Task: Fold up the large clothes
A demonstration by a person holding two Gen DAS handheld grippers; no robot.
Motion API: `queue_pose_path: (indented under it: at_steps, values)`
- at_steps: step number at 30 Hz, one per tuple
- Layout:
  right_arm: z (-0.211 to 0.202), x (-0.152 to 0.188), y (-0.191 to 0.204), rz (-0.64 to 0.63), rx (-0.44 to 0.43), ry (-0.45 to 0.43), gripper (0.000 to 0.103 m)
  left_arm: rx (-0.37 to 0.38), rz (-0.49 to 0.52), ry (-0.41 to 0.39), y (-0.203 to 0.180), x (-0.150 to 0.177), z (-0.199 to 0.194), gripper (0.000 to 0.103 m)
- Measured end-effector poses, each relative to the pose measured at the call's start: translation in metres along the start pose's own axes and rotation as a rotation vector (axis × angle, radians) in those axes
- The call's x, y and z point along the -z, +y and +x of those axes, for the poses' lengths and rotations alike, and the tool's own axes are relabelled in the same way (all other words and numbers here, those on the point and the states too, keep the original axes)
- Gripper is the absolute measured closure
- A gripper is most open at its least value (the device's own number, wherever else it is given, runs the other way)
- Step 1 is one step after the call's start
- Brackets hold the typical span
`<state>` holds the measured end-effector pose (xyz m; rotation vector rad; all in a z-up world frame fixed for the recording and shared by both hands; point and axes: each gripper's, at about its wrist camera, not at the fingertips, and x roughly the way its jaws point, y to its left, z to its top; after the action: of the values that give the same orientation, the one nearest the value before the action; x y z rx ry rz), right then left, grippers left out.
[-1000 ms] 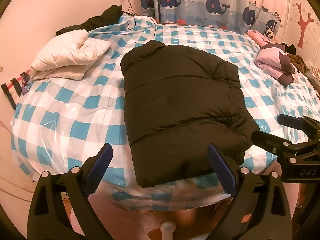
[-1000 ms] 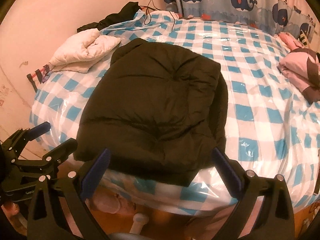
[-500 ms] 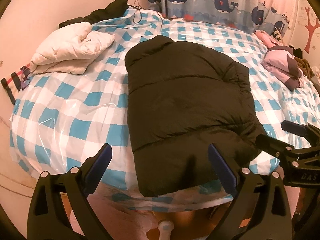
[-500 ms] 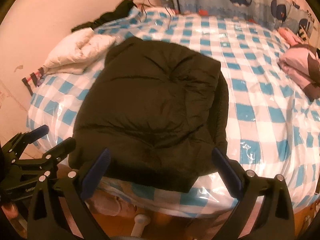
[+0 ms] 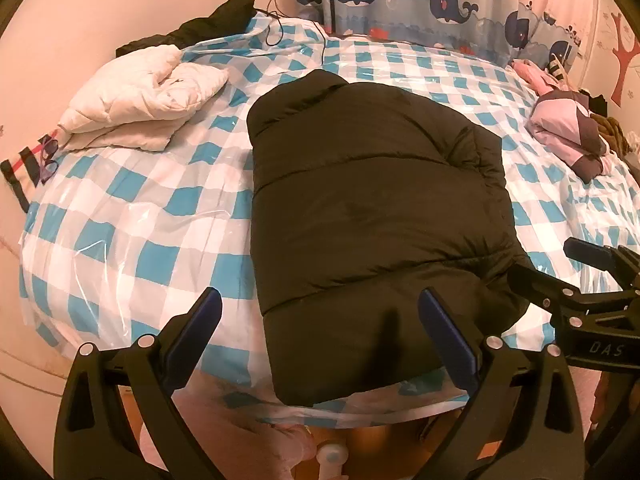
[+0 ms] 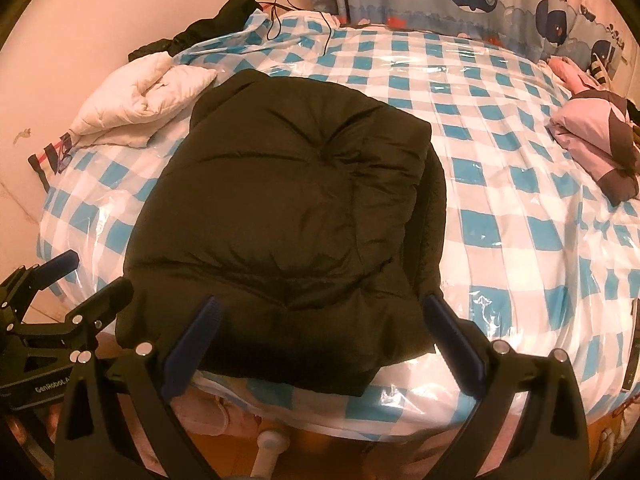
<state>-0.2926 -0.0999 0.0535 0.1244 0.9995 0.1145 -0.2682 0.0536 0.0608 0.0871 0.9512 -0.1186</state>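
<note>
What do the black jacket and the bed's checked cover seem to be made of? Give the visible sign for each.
Black jacket: probably padded synthetic shell, slight sheen; puffy stitched panels.
Checked cover: looks like fabric under clear plastic film; glossy glare and crinkles.

White letters "DAS" stand on the side of the right gripper (image 5: 592, 280), seen from the left wrist camera; the frame edge cuts the word off there; on the left gripper (image 6: 60, 292), seen from the right wrist camera, small white print reads "GenRobot.A", perhaps with more letters hidden behind the black finger in front; nothing else in the room is legible.
</note>
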Motion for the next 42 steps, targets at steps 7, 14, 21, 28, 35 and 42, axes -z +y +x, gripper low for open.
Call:
queue_pose_path:
  at_steps: [7,14,21,28,35,42]
  values:
    - [0.001,-0.003,-0.002,-0.005,-0.001,-0.001,0.006,-0.031,0.014,0.057,-0.003,-0.004,0.012,0.008]
    - [0.001,-0.003,-0.001,-0.004,0.0,-0.001,0.006,-0.03,0.021,0.045,-0.005,-0.005,0.008,0.008]
    - [0.002,-0.003,0.001,-0.003,-0.002,0.0,0.006,-0.022,0.02,0.053,-0.005,-0.005,0.008,0.008]
    - [0.003,-0.002,0.001,0.0,-0.013,0.005,0.006,-0.015,0.006,0.064,-0.003,-0.003,0.008,0.008]
    - [0.003,-0.001,0.001,-0.002,-0.013,0.006,0.006,-0.016,0.007,0.064,-0.001,-0.003,0.008,0.008]
    - [0.003,0.002,0.003,-0.008,-0.016,0.011,0.006,-0.017,0.005,0.067,0.0,-0.002,0.008,0.008]
